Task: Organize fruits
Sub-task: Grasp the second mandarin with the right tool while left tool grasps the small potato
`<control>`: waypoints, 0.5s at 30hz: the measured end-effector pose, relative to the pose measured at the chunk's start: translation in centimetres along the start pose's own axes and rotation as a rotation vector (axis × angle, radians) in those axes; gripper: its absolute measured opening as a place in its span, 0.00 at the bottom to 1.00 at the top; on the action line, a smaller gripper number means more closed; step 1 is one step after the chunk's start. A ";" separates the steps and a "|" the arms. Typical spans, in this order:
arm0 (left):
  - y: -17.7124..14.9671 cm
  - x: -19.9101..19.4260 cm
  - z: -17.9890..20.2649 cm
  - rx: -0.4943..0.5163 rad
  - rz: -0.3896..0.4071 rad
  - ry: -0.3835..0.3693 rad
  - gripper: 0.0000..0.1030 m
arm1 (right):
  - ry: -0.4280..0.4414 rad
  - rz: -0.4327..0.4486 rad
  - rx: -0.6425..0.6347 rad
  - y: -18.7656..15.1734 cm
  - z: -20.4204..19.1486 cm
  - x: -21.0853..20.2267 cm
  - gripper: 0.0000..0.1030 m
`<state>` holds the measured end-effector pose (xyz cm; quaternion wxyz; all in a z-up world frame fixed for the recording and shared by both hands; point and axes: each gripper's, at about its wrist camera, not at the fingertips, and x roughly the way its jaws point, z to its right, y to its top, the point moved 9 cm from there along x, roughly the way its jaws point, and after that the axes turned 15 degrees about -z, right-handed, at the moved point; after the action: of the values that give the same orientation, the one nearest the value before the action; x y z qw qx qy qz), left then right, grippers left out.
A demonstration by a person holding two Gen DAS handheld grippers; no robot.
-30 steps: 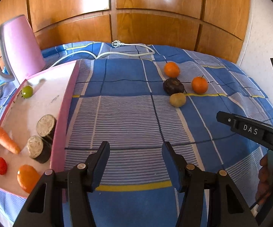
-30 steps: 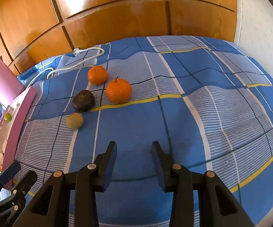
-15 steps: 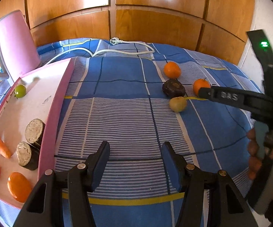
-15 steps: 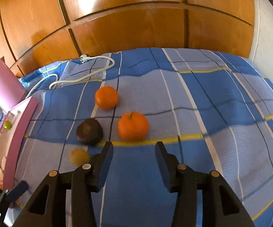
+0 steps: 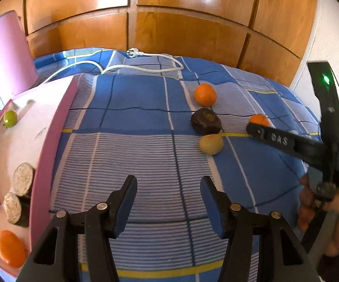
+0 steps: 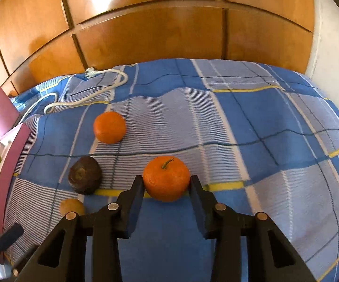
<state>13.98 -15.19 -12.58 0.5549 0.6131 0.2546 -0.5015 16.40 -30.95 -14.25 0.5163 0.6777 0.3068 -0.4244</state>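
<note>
Right claw — spread, its two tips set either side of the stemmed mandarin, which sits directly ahead between them on the bed. The tips appear to touch or nearly touch the fruit's flanks; contact cannot be confirmed, and the fruit rests on the blanket, not lifted. Stem points up and slightly away from the claw. The fruit is round, so no long axis governs the grip; judged need is only a squeeze on the present line, then a lift.

Left claw — spread, holding nothing, low over the blanket with bare striped cloth between its tips. All loose fruit lies well ahead and to its right. The right claw is plainly the nearer to the mandarin.

Other items, placed from the right claw:
- second mandarin — ahead and left, well apart from the tips.
- dark brown round fruit — just left of the left tip, apart from it.
- kiwi-like tan fruit — left and nearer, beside the claw's left arm.
- pink tray — far left; from the left claw it lies immediately left, carrying a green fruit, a carrot, two cut dark rolls and red and orange pieces.
- pink kettle and white power cable — far ahead and left, clear of the grasp.

Judged risk: the mandarin rolling forward off the soft blanket if the tips close unevenly.
</note>
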 end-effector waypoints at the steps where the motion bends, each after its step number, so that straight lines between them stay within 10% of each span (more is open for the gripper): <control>1: 0.2 0.1 0.2 0.002 0.000 -0.005 0.55 | -0.005 0.004 0.010 -0.2 0.5 -0.1 0.38; 15: 3.6 2.3 4.6 0.127 -0.007 -0.074 0.54 | 0.028 0.021 0.048 -0.7 1.7 -0.1 0.39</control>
<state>16.44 -20.98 -12.56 0.5221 0.6274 0.2036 -0.5407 15.35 -32.42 -14.64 0.4999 0.6989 0.2968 -0.4166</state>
